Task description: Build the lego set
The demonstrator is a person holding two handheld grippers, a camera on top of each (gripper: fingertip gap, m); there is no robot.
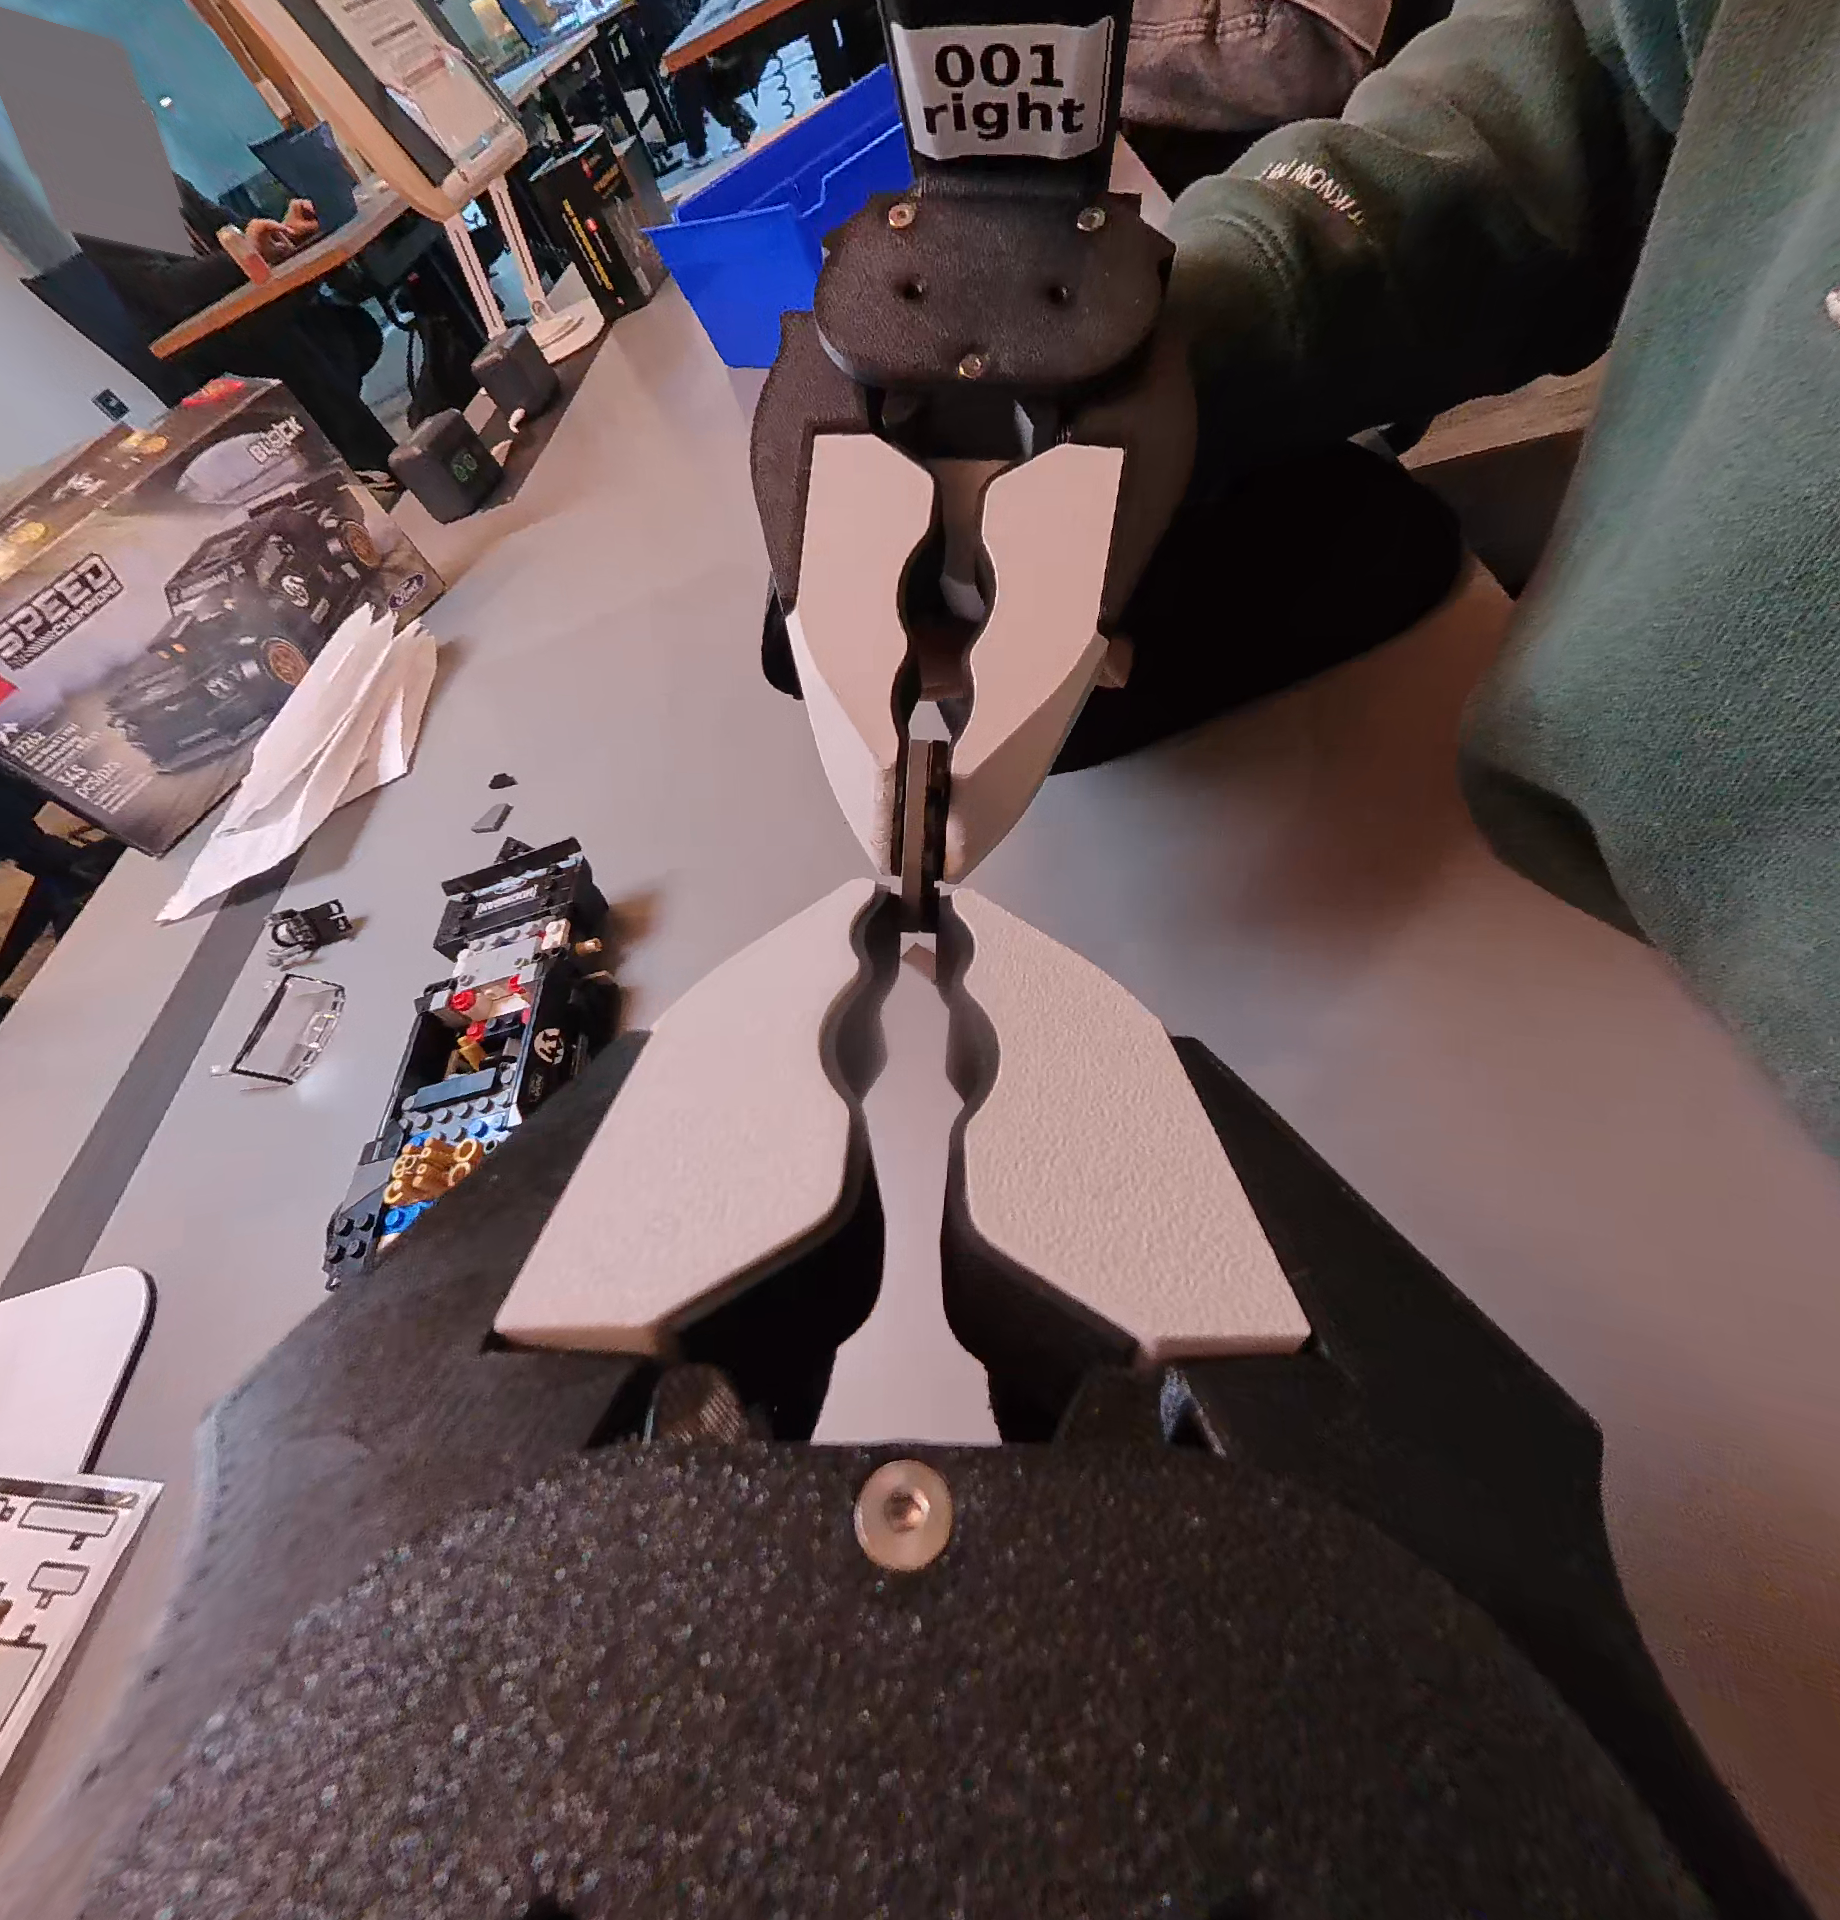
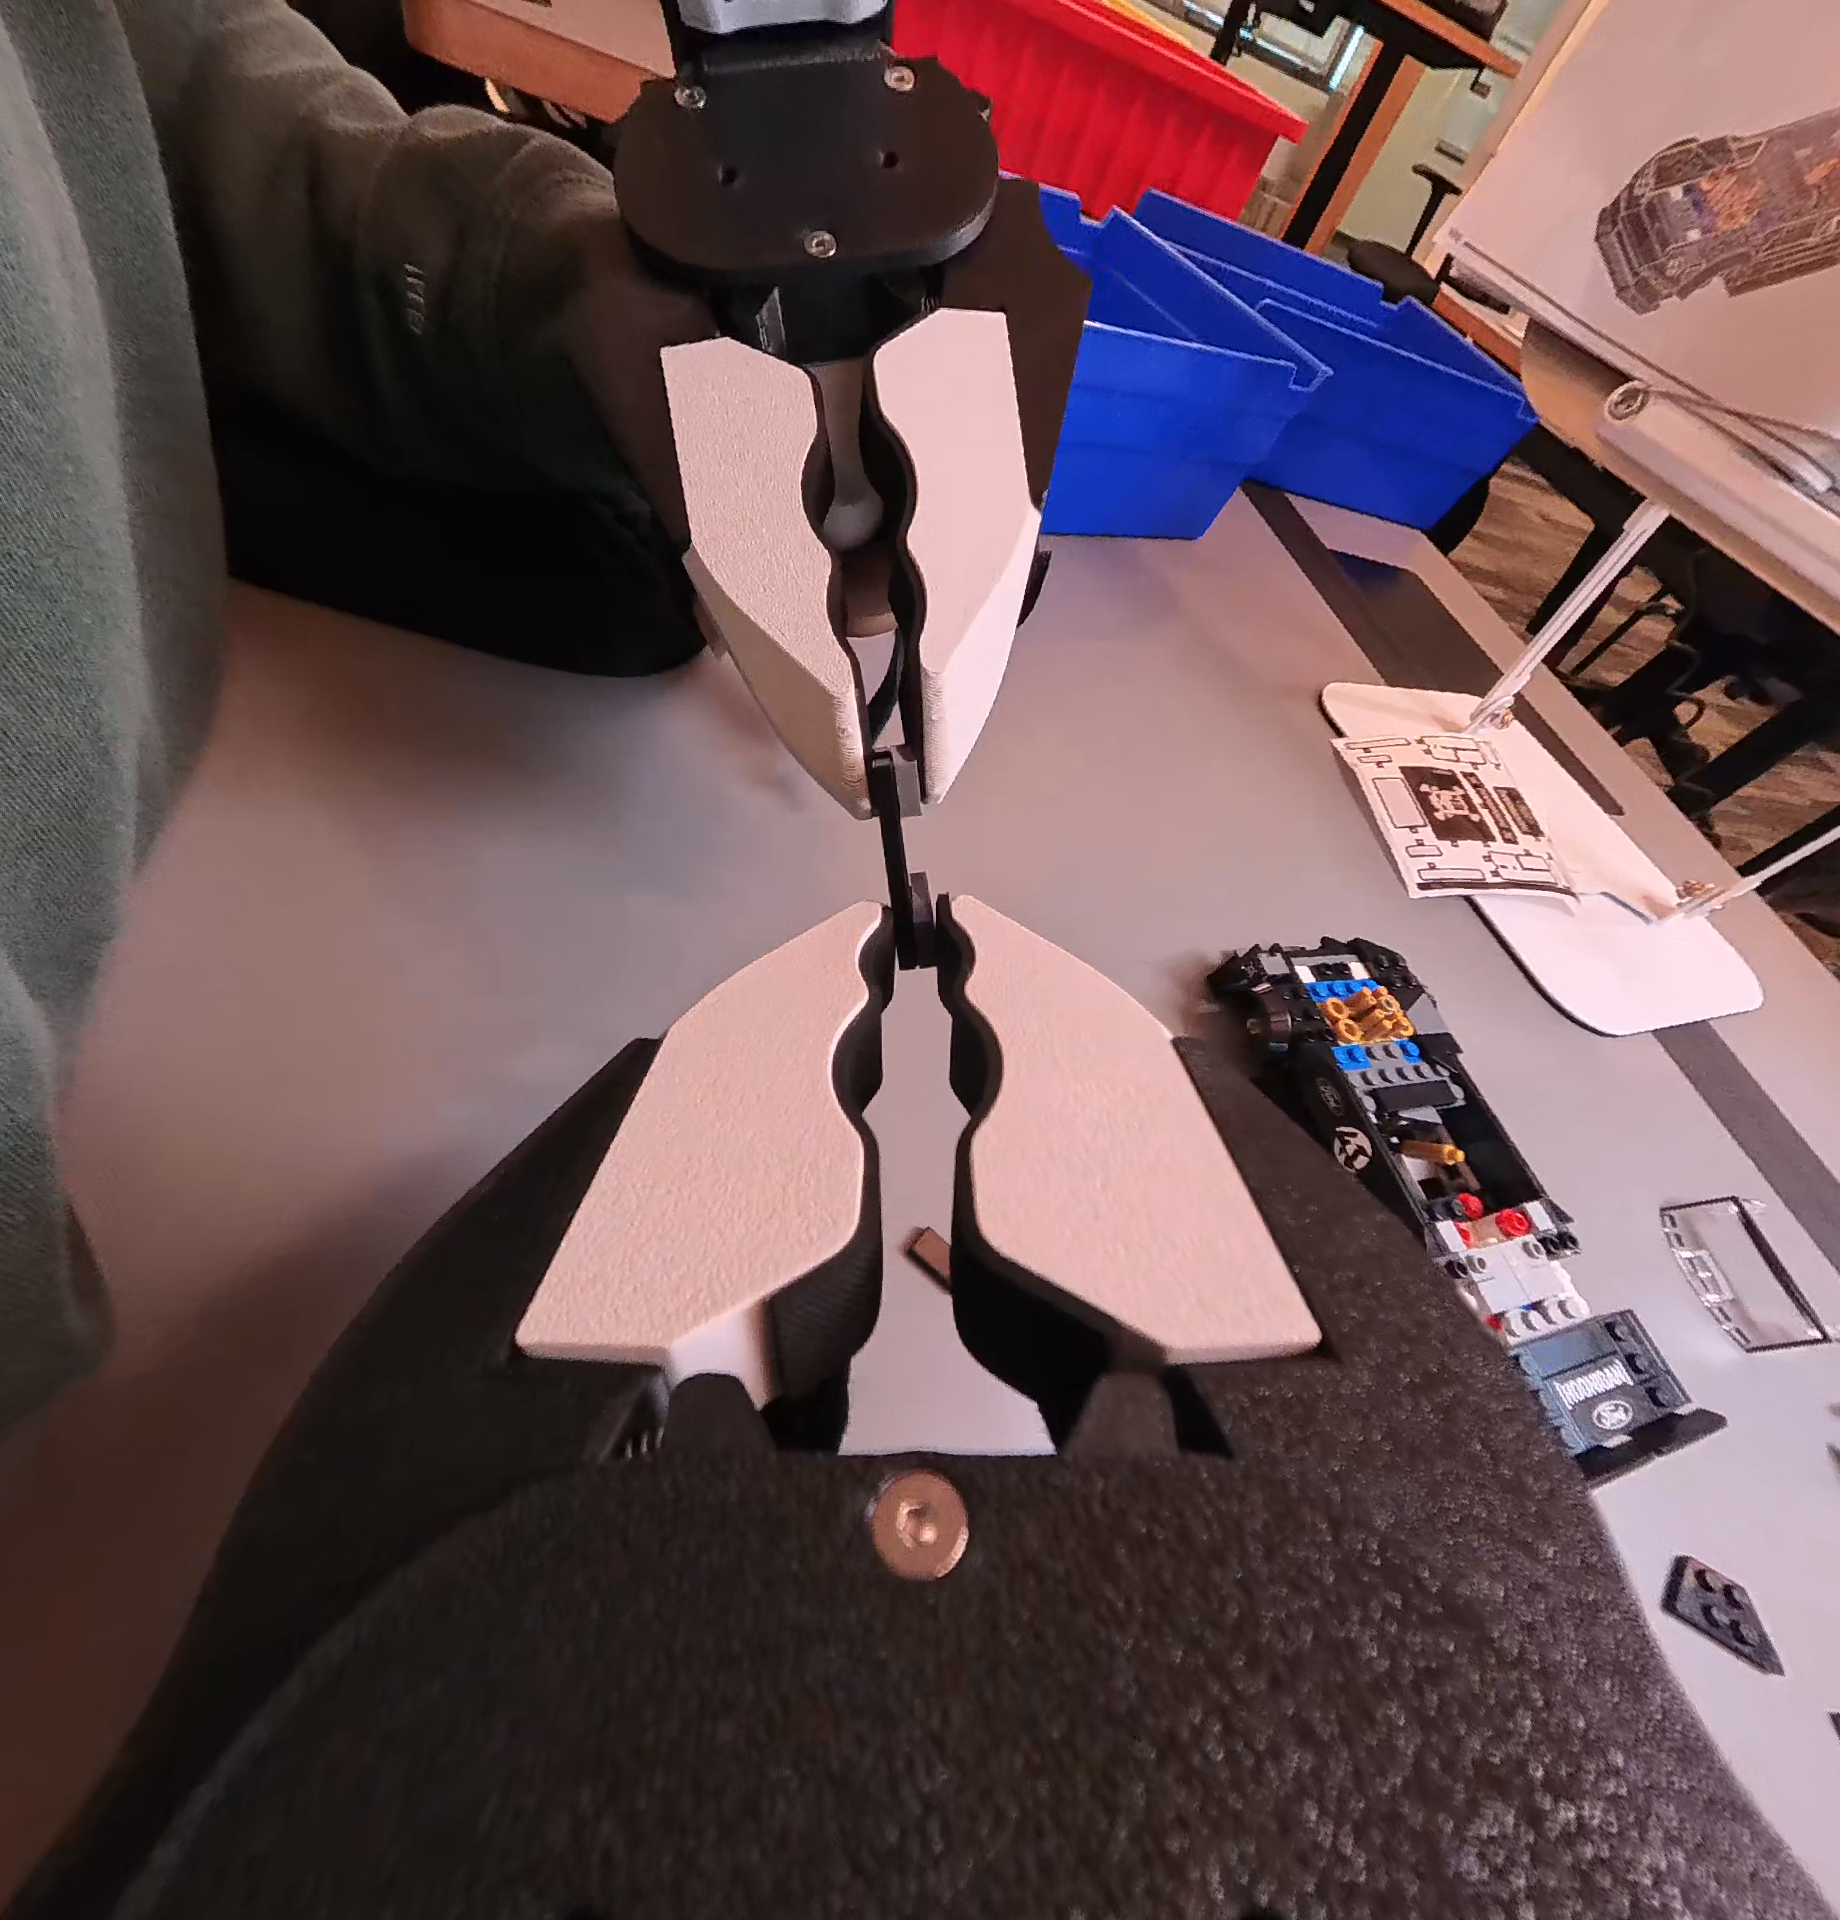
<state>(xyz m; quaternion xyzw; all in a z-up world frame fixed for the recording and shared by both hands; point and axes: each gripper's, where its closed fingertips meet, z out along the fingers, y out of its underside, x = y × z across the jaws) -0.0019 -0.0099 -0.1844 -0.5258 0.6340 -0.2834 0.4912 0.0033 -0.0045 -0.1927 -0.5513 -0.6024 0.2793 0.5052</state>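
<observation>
Left of my left gripper [image 1: 911, 925], well apart from the jaws, lies the set's box [image 1: 168, 613] with a crumpled white bag [image 1: 313, 748] against it; nearer in, a clear windscreen piece [image 1: 290, 1023] and a few small dark loose parts [image 1: 308, 925]. Just left of the jaws sits the half-built car [image 1: 480, 1049]: black chassis and sides up, rear panel on, interior open, gold engine bits showing, no roof or windscreen fitted yet. Dead ahead, my two grippers meet tip to tip above the grey table [image 1: 1259, 1039]. Left jaws clenched on the lower end of a thin black piece [image 1: 921, 831]; right gripper [image 1: 914, 810] facing me, jaws clamped on the same small assembly, a grey plate seeming to sit against the black one. I judge this a sub-assembly being pressed together in the air, not yet carried to the car. Right of the right jaws, from its own camera: the car again, the sticker sheet [image 2: 1456, 821] on a white stand base [image 2: 1622, 966], blue bins [image 2: 1259, 416] beyond. My reading: build roughly mid-way; glazing, roof, stickers and loose plates remain.
</observation>
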